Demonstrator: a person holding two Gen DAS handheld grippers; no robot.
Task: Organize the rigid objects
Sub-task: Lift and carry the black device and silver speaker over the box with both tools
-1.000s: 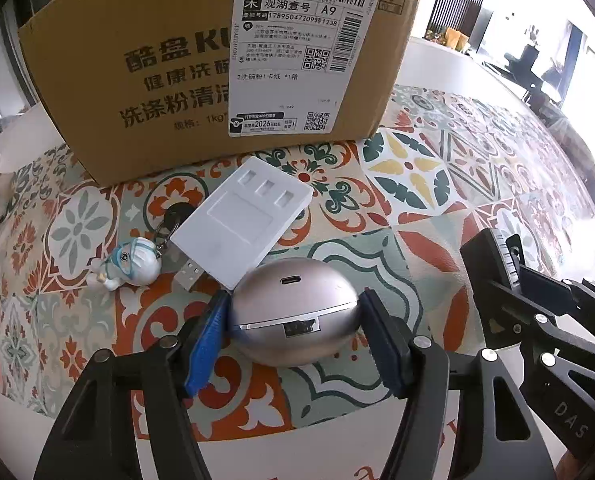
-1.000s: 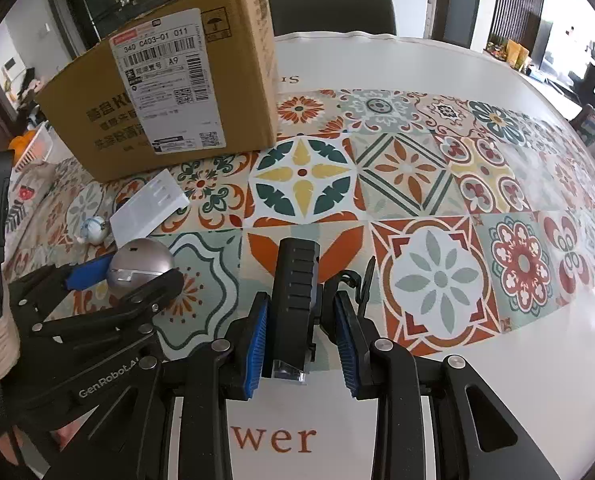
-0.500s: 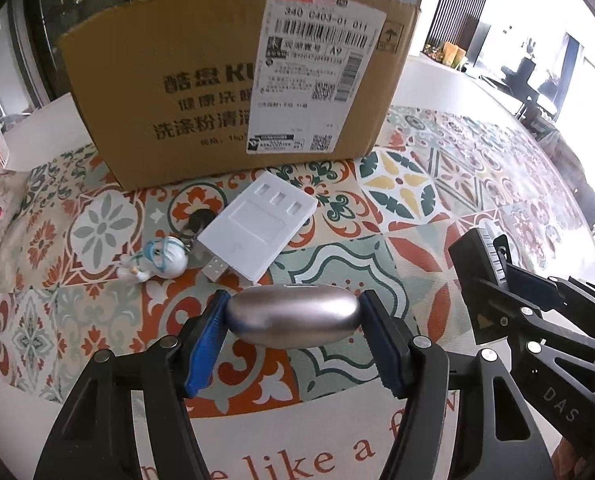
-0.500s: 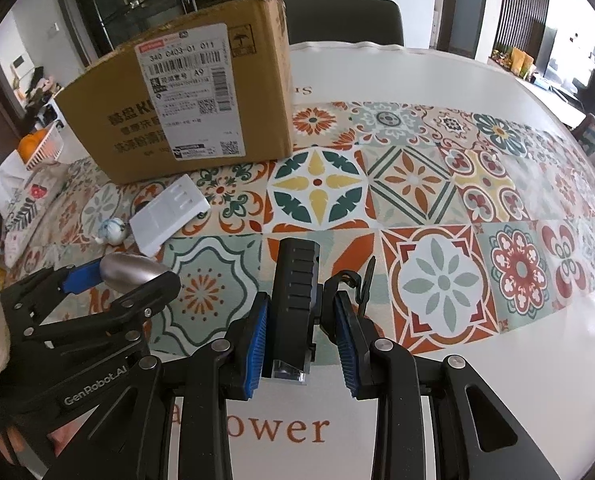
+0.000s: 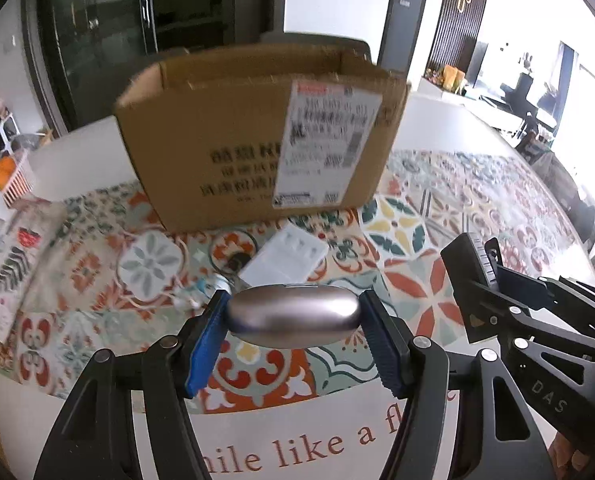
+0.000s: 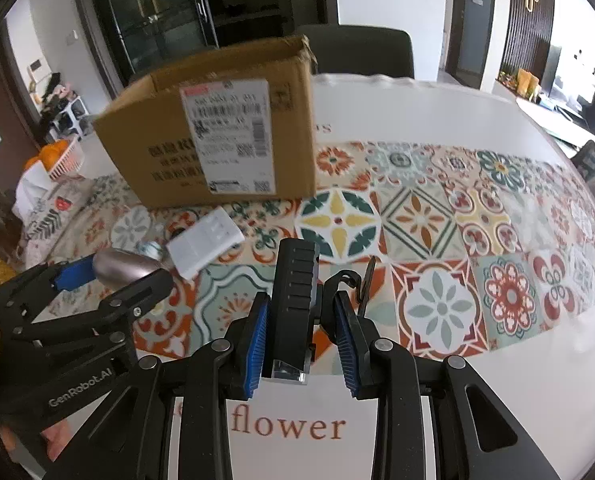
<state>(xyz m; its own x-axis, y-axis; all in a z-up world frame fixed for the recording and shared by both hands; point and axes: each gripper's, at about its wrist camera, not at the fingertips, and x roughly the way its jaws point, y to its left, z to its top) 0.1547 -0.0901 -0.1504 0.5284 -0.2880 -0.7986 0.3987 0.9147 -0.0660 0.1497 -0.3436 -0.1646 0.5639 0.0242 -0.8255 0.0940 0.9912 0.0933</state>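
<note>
My left gripper (image 5: 293, 334) is shut on a silver egg-shaped case (image 5: 293, 316) and holds it above the patterned tablecloth; the case also shows in the right wrist view (image 6: 123, 267). My right gripper (image 6: 301, 334) is shut on a black ribbed device (image 6: 295, 292) with a dangling clip, also lifted; this device also shows in the left wrist view (image 5: 475, 280). An open cardboard box (image 5: 257, 136) stands behind, also in the right wrist view (image 6: 217, 136). A white flat charger (image 5: 285, 256) and a small blue-white figurine keychain (image 5: 201, 292) lie in front of the box.
The round table (image 6: 437, 120) carries a tiled-pattern cloth. A basket with orange fruit (image 6: 63, 158) stands at the far left. A printed cloth (image 5: 13, 248) lies left of the box. A dark chair (image 6: 361, 50) stands behind the table.
Both grippers have risen with their objects, the left one most. The box's open top has come into view. The silver case has tilted level, hiding its port.
</note>
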